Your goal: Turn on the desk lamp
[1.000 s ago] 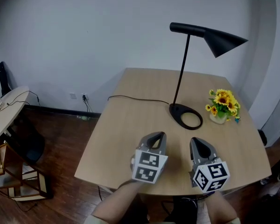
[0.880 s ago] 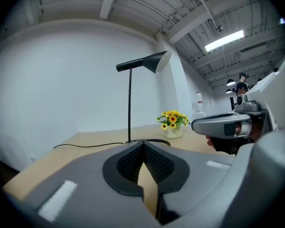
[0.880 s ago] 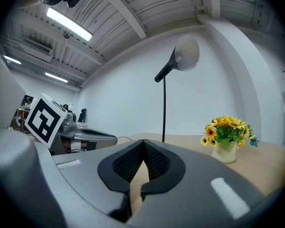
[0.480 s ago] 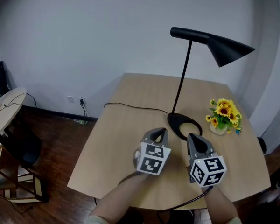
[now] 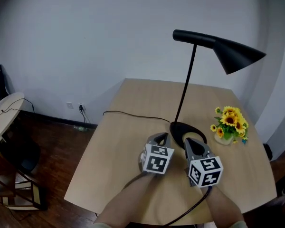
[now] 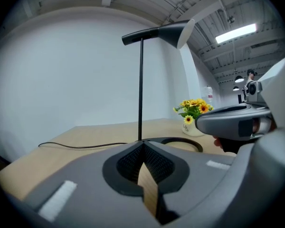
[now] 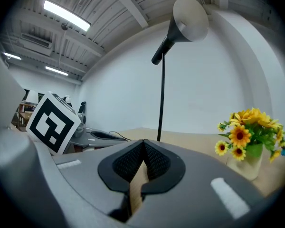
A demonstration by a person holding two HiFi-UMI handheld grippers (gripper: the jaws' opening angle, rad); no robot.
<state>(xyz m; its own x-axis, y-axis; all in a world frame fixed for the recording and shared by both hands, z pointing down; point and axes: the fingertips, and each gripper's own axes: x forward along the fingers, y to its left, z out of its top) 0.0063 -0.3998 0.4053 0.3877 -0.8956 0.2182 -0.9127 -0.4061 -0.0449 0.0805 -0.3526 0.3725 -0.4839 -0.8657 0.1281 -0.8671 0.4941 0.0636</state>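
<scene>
A black desk lamp stands on the wooden table (image 5: pixel 128 141), with a ring base (image 5: pixel 187 133), a thin stem (image 5: pixel 186 84) and a cone shade (image 5: pixel 237 57) pointing right; I see no light from it. My left gripper (image 5: pixel 163 137) is shut and empty, just left of the base. Just below the base my right gripper (image 5: pixel 189 141) is shut and empty too. In the left gripper view the stem (image 6: pixel 141 89) and the base (image 6: pixel 180 141) lie straight ahead of the shut jaws. The right gripper view looks up at the stem (image 7: pixel 160 99) and the shade (image 7: pixel 190 11).
A small pot of yellow flowers (image 5: pixel 229 123) stands right of the lamp base. The lamp's black cable (image 5: pixel 133 114) runs left across the table and off its edge. A round side table (image 5: pixel 2 113) and a shelf stand on the dark floor at the left.
Both grippers have moved forward across the table, closer to the lamp base. The camera has come nearer to the table with them.
</scene>
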